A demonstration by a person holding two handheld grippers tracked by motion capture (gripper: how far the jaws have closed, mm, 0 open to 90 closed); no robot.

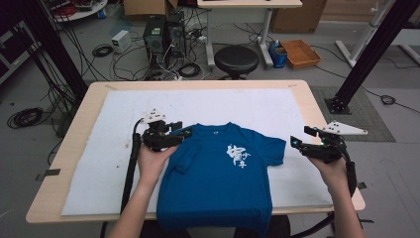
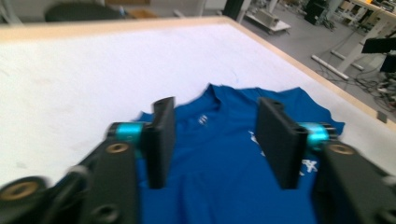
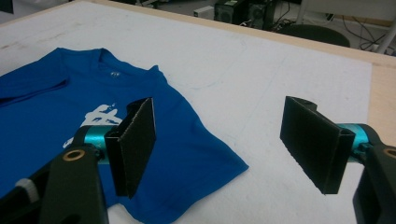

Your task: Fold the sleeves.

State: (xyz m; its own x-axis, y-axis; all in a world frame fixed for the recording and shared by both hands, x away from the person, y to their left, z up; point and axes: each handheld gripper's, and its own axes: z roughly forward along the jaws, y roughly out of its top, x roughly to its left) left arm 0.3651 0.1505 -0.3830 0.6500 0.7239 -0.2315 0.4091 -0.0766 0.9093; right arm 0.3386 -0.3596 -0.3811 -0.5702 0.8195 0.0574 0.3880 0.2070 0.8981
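A short-sleeved blue cotton T-shirt with a white print on the chest (image 1: 218, 173) lies face up on the white cloth cover (image 1: 99, 163) of the pale wooden desk (image 1: 79, 111). Its collar points to the far side and its hem hangs over the near edge. The left sleeve is folded in over the body; the right sleeve lies spread flat toward the right.

The left tongs (image 2: 215, 140) stand open above the left shoulder, with blue cloth showing between the jaws but nothing pinched. The right tongs (image 3: 229, 144) stand wide above the bare cover, just right of the spread sleeve, also holding nothing.

The shirt looks light, limp and not at all fragile. It should drape and crease rather than keep a shape, and a single layer may slide on the layer beneath. Lifted at one point it would likely sag and bunch, so two holds set apart seem wiser. The sleeve hem or the shoulder seam would be good places to pinch, where the doubled fabric gives the jaws more to bite.
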